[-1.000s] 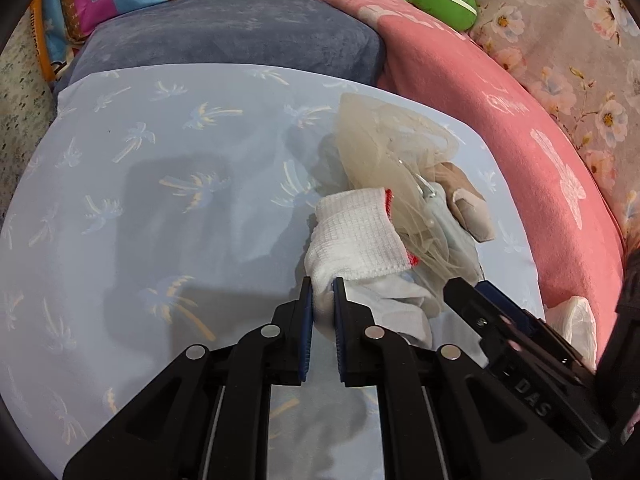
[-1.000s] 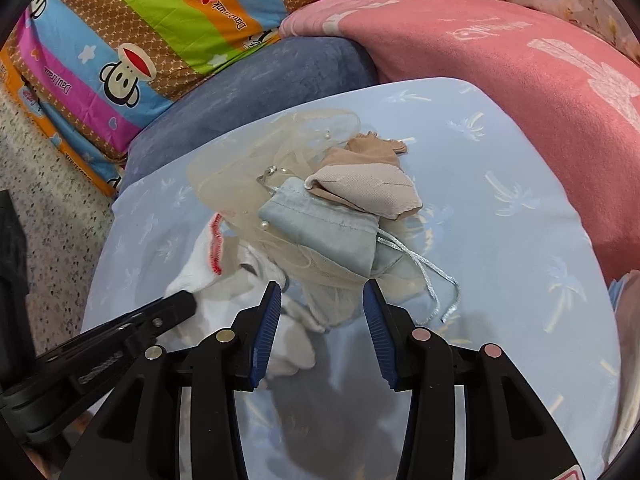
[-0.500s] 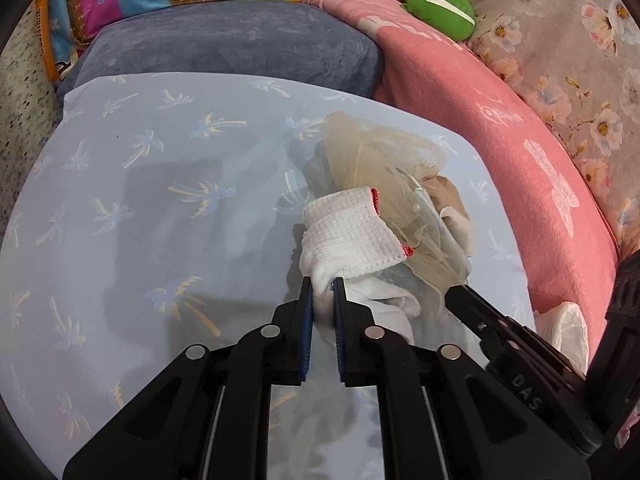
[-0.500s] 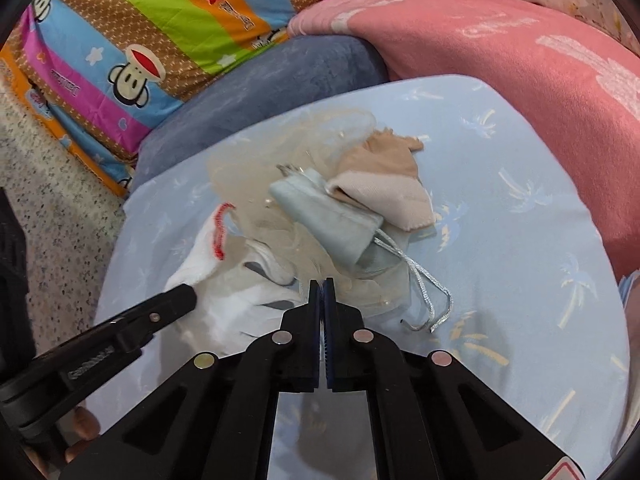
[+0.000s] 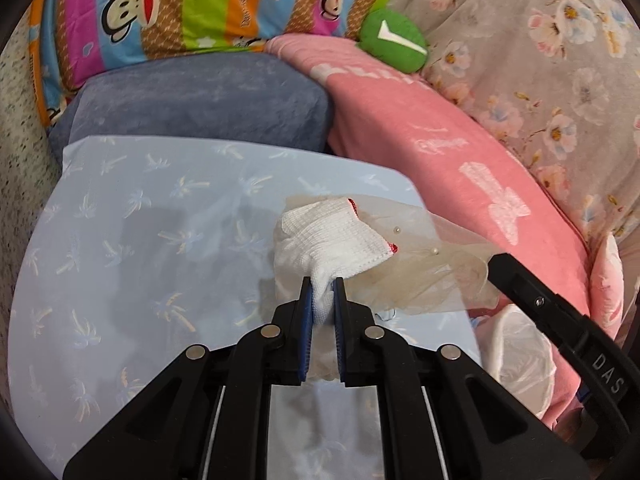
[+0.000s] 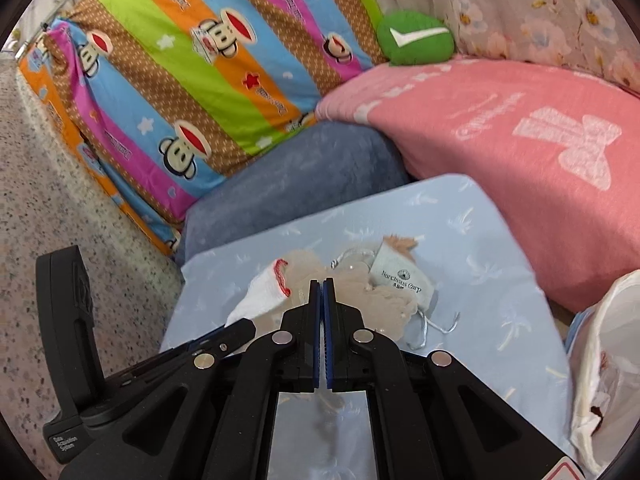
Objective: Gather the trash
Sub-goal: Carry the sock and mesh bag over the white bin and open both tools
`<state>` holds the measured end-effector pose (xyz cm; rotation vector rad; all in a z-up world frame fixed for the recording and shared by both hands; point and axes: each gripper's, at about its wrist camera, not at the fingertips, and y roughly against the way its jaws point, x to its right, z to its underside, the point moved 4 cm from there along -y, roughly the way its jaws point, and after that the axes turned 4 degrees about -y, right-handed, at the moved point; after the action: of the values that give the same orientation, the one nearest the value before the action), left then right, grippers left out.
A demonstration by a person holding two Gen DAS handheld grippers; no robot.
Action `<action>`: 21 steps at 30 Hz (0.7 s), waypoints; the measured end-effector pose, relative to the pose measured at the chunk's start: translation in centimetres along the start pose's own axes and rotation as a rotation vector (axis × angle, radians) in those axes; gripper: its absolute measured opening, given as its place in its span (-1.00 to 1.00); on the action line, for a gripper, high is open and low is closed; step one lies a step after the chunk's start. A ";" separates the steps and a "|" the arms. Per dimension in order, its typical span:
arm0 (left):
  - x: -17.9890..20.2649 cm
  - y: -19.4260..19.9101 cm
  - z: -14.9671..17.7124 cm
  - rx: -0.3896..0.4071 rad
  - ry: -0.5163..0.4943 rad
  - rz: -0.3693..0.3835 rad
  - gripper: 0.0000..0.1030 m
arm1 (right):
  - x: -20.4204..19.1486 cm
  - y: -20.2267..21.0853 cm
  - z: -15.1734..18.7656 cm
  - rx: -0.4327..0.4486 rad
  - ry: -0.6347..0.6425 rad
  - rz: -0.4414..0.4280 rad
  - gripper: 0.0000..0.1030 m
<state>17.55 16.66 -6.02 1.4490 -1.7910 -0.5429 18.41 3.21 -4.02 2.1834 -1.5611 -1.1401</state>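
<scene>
while our left tool pinches the white glove, our right tool is closed on the beige mesh; both are lifted over the pale blue cushion's right edge, near the white bag.

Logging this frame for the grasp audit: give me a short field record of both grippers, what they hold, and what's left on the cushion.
left gripper: shut on white knit glove
right gripper: shut on beige sheer mesh
glove and mesh: lifted together, mesh stretched between the two grippers
left on cushion: small blue drawstring pouch with printed text, tan fabric piece behind it
surface: light blue palm-print cushion
trash bag: white plastic bag, open, to the right of the cushion
background: pink blanket, striped monkey-print pillow
</scene>
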 end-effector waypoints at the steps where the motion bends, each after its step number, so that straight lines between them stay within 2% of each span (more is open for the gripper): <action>1: 0.6 0.6 -0.1 0.010 -0.010 0.006 -0.81 | 0.0 1.0 -0.4 0.021 -0.002 -0.002 -0.96; 11: 5.9 3.6 -0.2 0.062 -0.099 0.083 -0.81 | 3.0 10.6 -3.4 0.196 -0.041 0.016 -0.96; 21: 13.0 4.6 0.2 0.077 -0.226 0.168 -0.81 | 8.5 18.3 -4.4 0.318 -0.083 0.124 -0.96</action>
<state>13.55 5.51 0.98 1.3137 -2.1099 -0.5741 9.71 -12.85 5.64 2.2108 -2.0038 -1.0159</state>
